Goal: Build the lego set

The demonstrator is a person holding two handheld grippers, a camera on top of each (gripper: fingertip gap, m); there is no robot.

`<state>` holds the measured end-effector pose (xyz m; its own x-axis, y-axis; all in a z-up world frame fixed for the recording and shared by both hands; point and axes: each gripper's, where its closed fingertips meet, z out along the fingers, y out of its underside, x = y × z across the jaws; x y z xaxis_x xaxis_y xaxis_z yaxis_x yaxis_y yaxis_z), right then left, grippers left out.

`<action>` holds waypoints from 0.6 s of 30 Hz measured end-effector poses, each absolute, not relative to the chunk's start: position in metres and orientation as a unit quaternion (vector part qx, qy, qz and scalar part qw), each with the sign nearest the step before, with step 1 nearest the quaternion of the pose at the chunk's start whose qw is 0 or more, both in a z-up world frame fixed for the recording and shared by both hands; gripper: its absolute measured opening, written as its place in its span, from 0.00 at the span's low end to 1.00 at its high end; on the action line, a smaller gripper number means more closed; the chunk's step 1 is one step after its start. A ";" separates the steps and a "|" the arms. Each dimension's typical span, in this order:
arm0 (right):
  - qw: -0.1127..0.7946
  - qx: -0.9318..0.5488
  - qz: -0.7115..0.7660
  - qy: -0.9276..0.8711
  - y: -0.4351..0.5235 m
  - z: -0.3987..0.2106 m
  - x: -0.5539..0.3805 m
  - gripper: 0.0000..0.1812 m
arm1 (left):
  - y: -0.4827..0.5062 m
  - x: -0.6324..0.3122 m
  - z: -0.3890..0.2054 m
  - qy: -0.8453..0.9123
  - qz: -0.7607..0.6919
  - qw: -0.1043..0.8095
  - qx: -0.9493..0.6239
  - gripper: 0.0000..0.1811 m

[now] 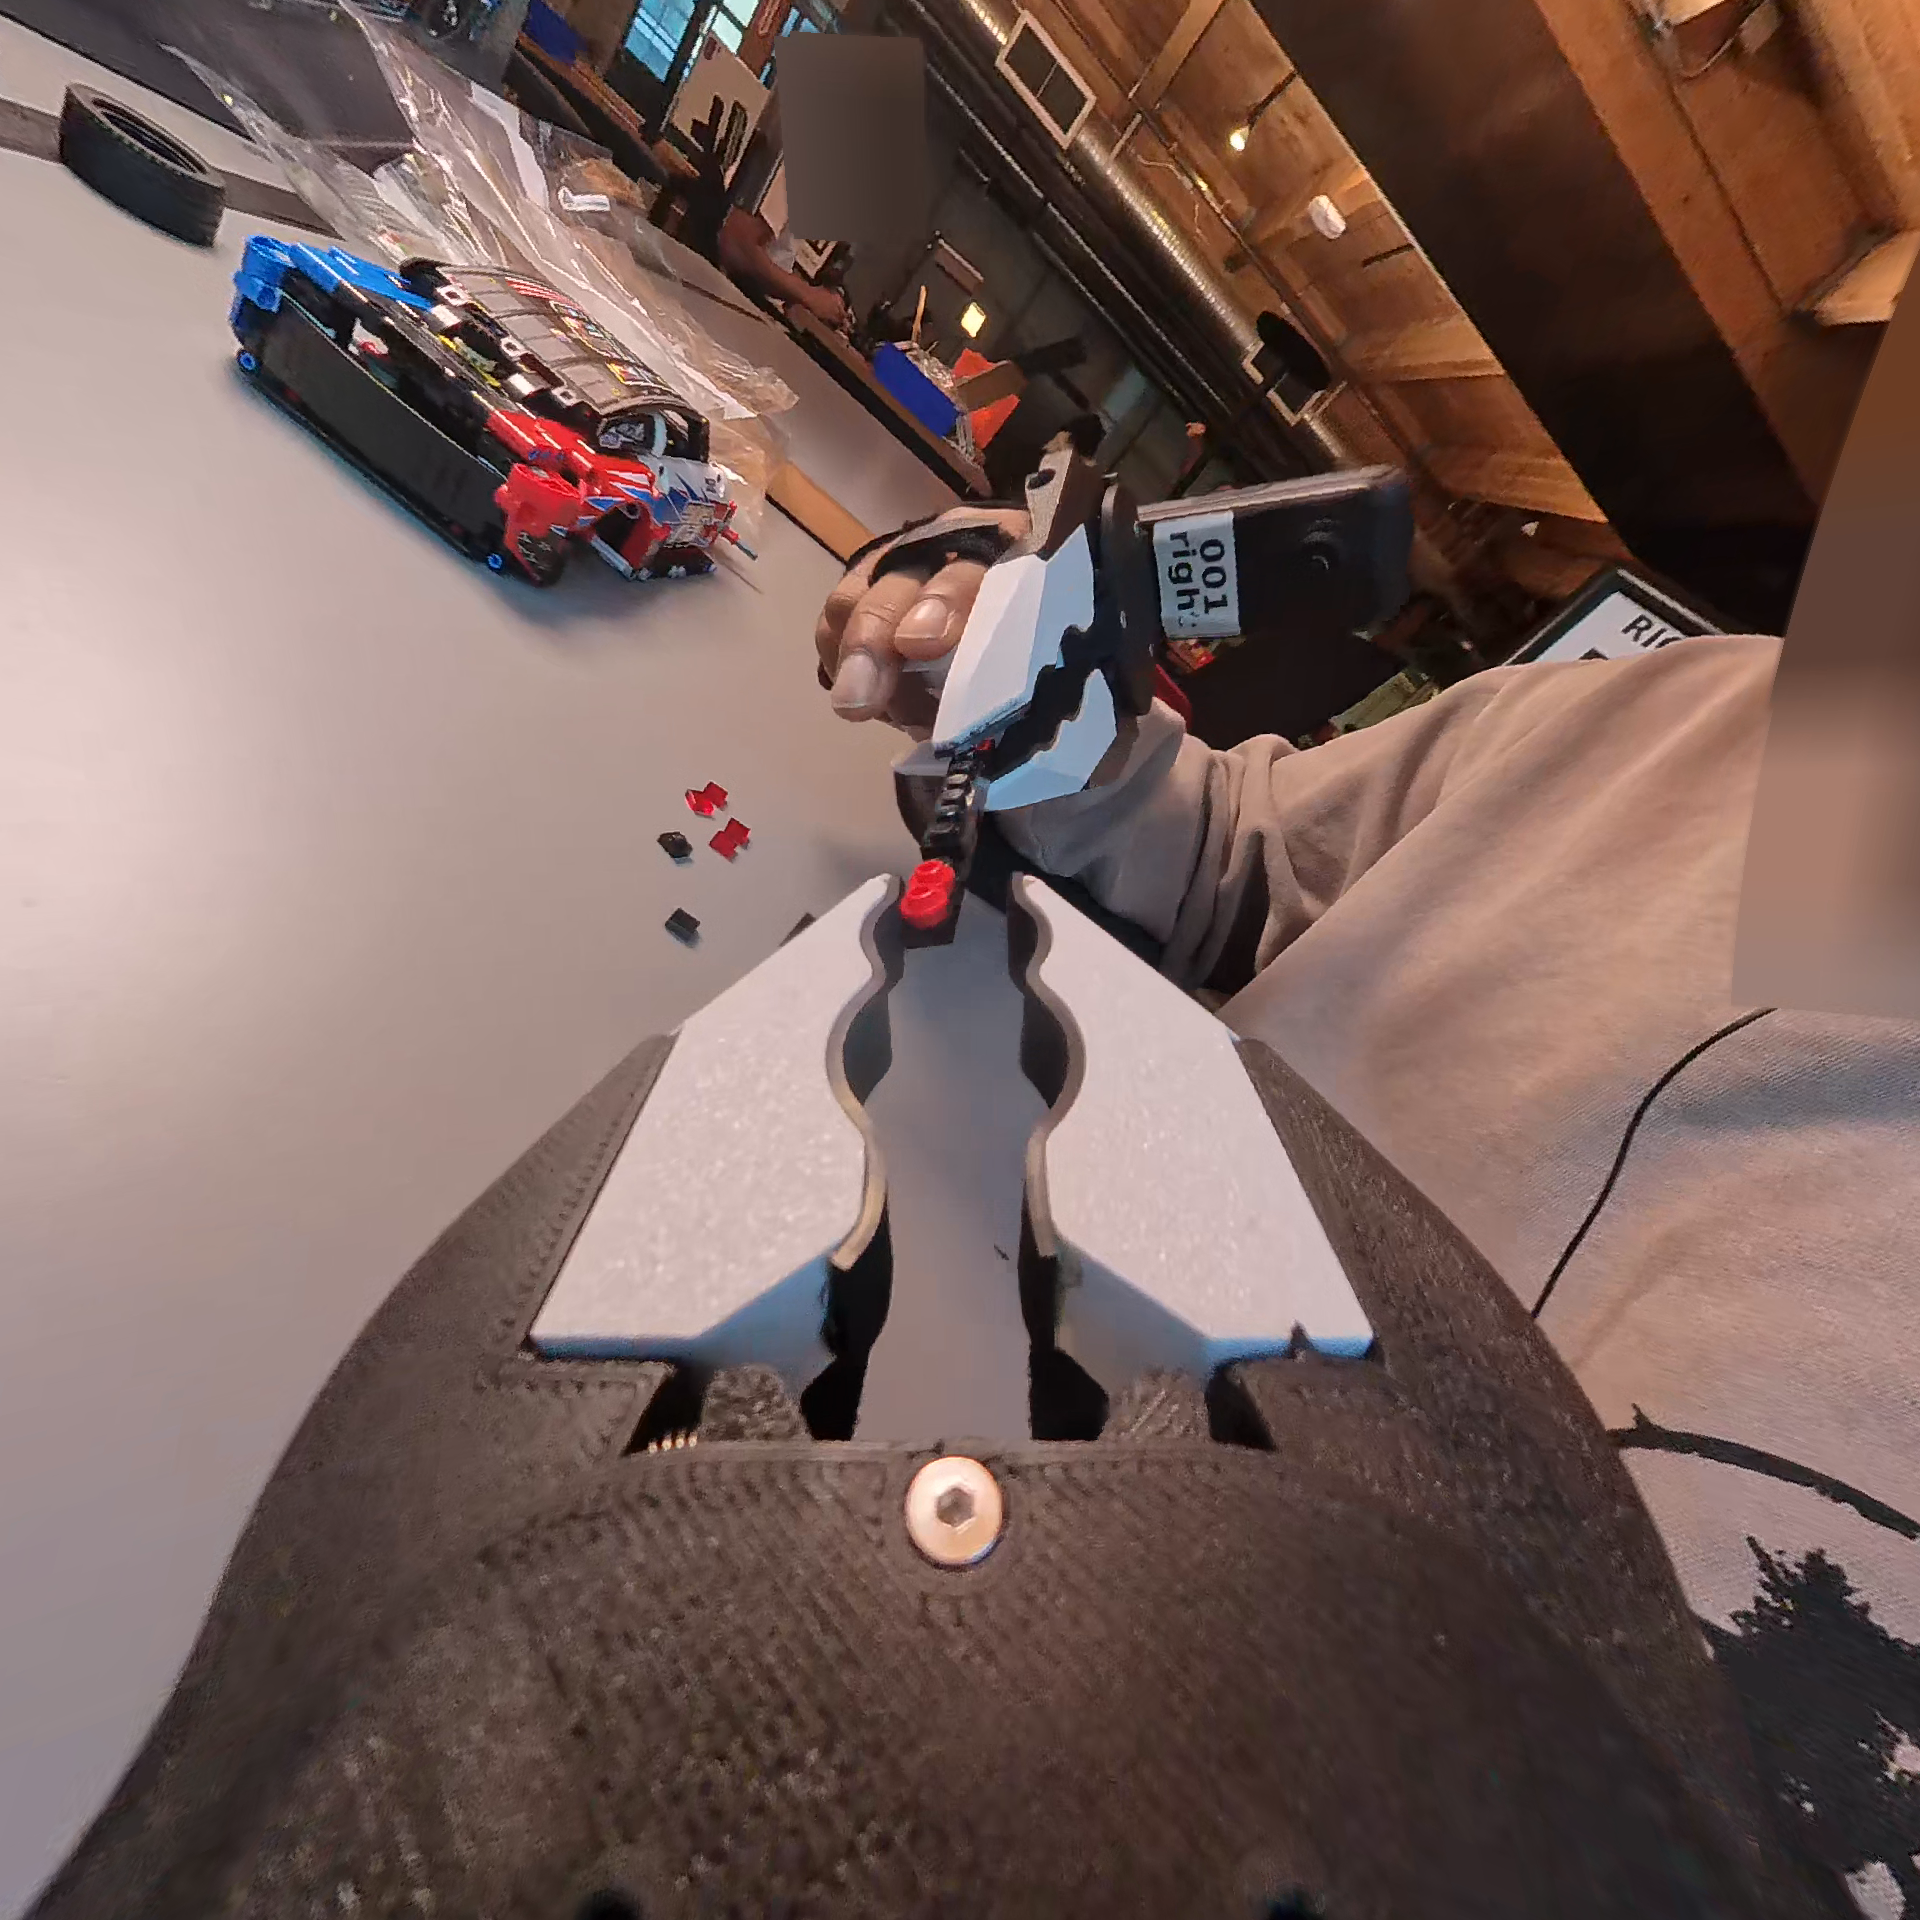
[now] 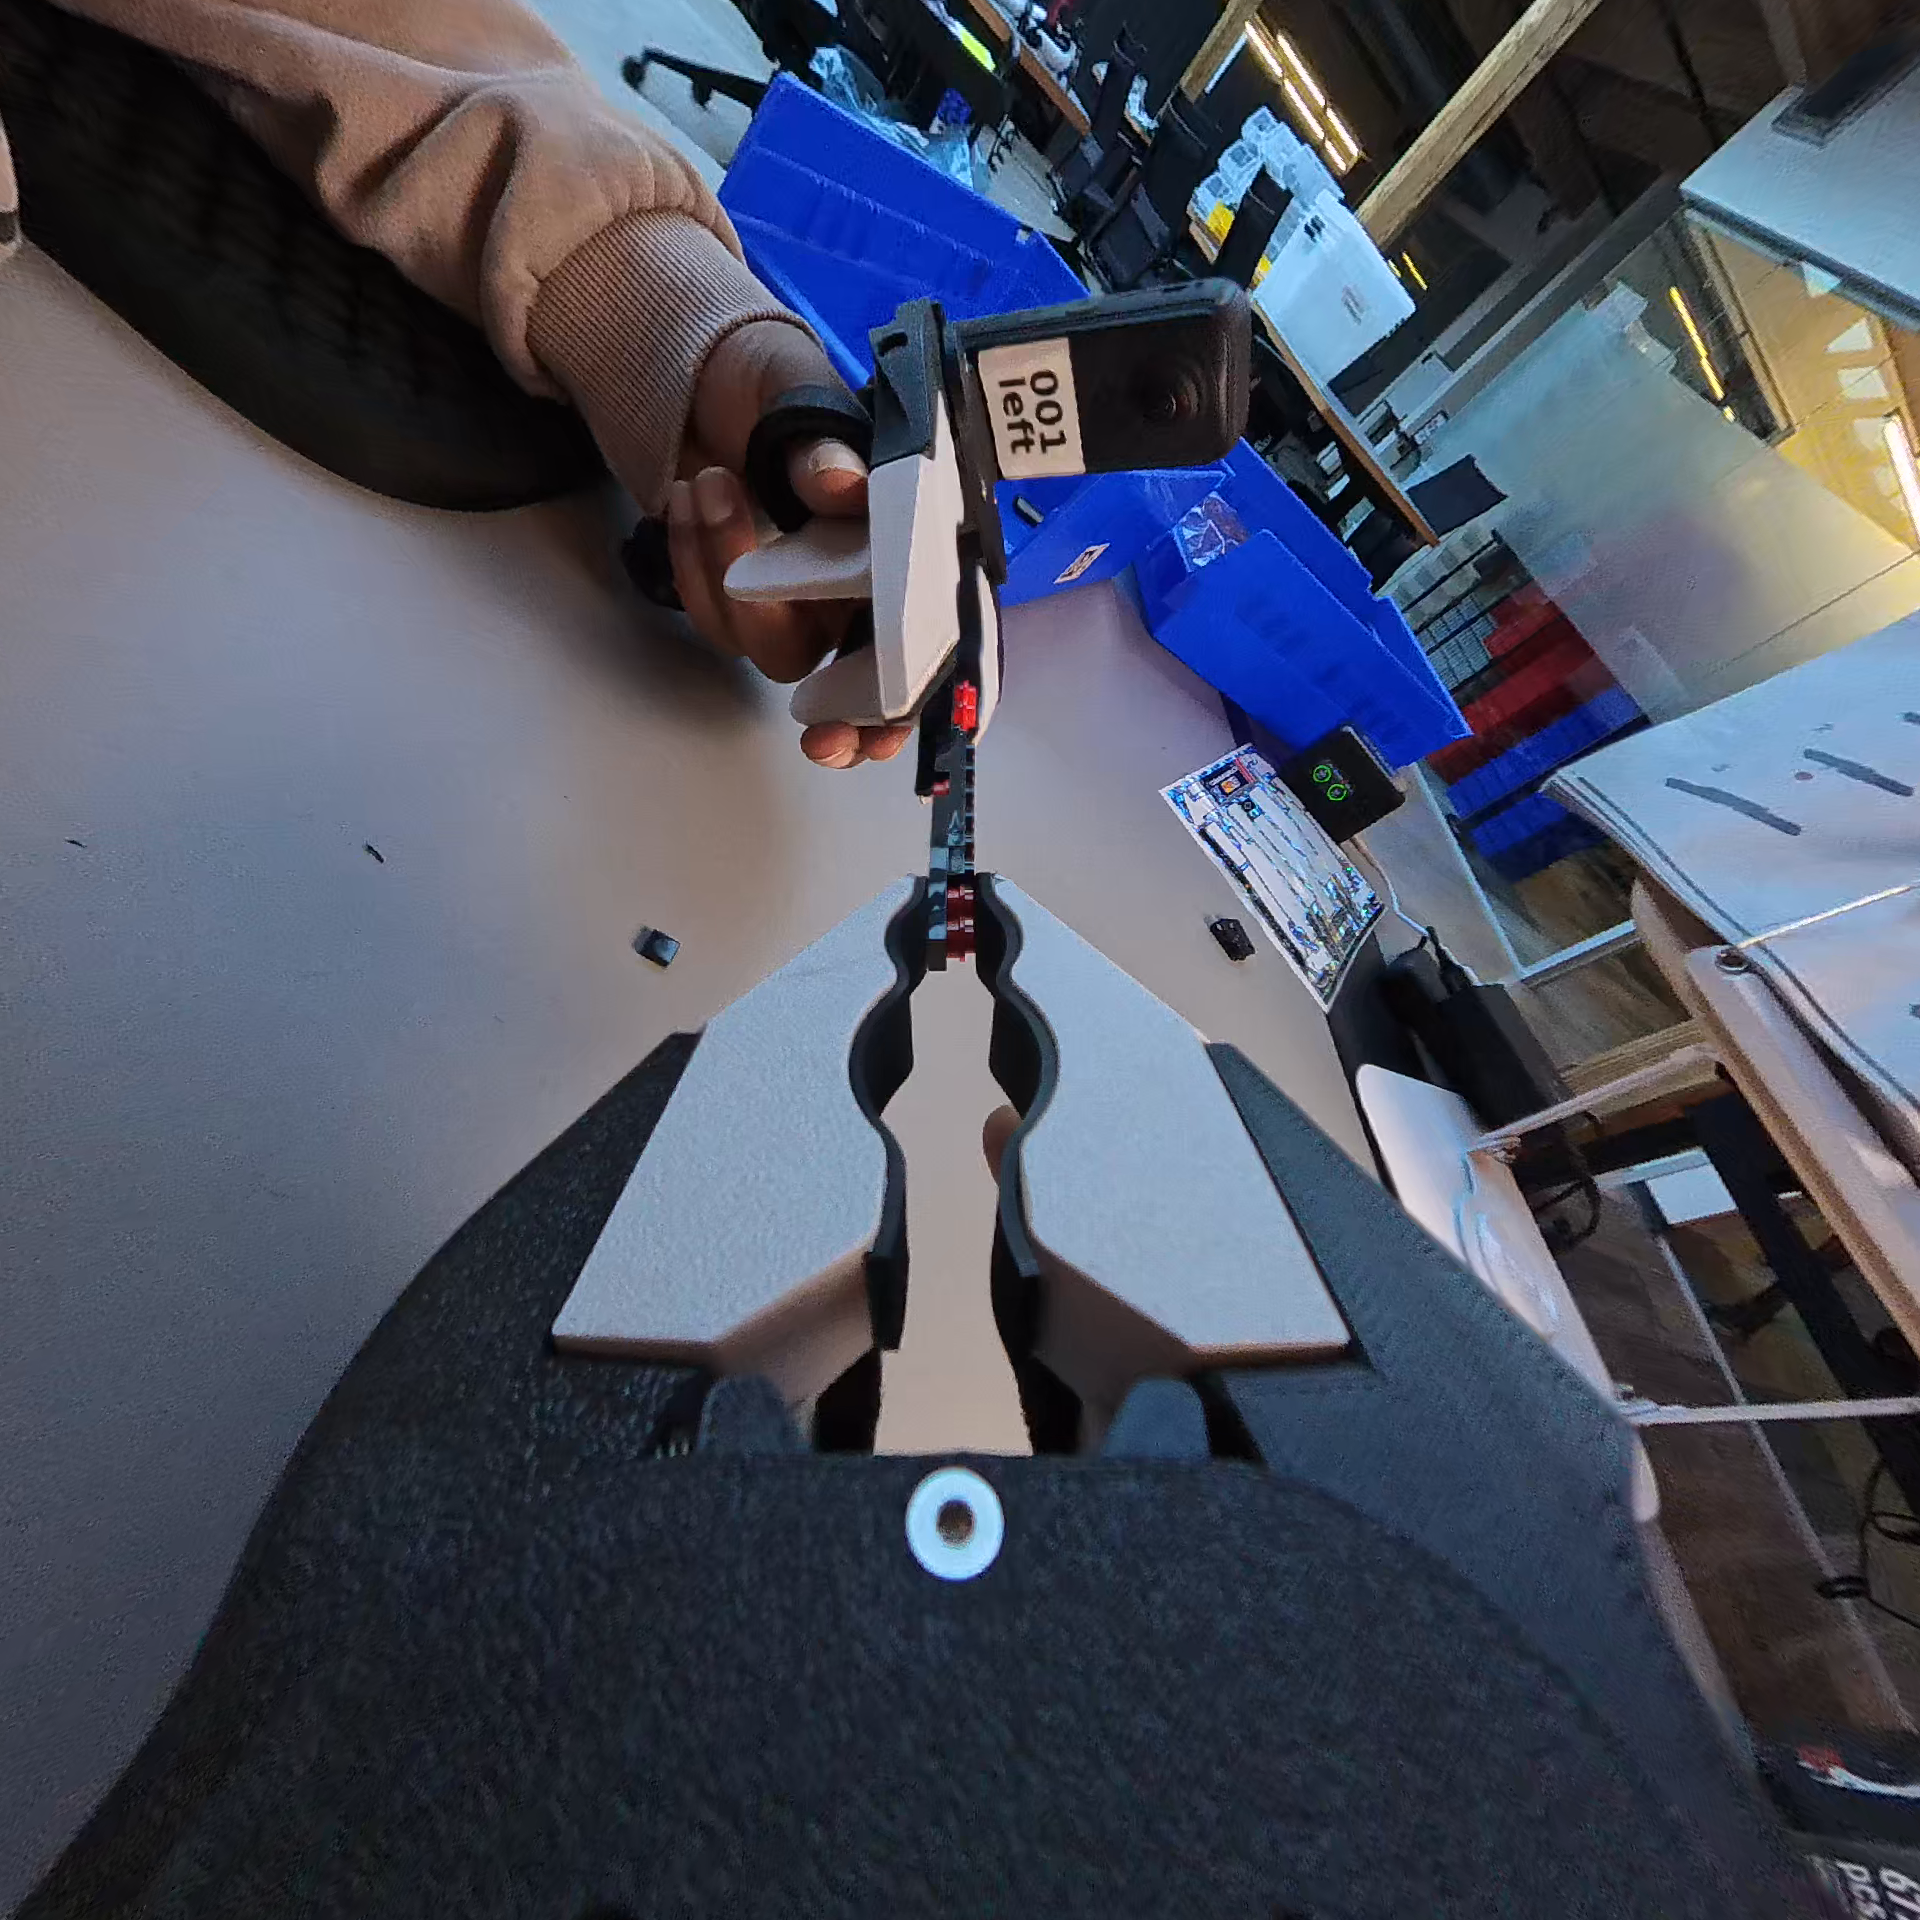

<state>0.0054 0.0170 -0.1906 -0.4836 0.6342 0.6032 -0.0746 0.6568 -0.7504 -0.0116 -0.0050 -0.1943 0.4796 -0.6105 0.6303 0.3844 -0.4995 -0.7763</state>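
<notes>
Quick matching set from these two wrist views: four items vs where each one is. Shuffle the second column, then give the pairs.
Items
1. black strip piece
2. tyre
3. car model
4. small red pieces

Places
A. lying loose on the table between the car and the grippers
B. far corner of the table, beyond the car
C. held in the air between the two grippers
D. on the table, partly on clear plastic bags

Pairs: 1-C, 2-B, 3-D, 4-A
</notes>
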 end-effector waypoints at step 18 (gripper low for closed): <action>0.289 -0.386 0.369 -0.795 0.087 -0.232 0.032 0.11 | 0.006 -0.025 -0.247 0.215 -0.204 0.492 -0.818 0.03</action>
<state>0.0324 0.0867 -0.2322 -0.5344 0.8268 0.1754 0.4000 0.4302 -0.8093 -0.0252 0.0057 -0.2473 0.8244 -0.5524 0.1232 -0.1500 -0.4231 -0.8936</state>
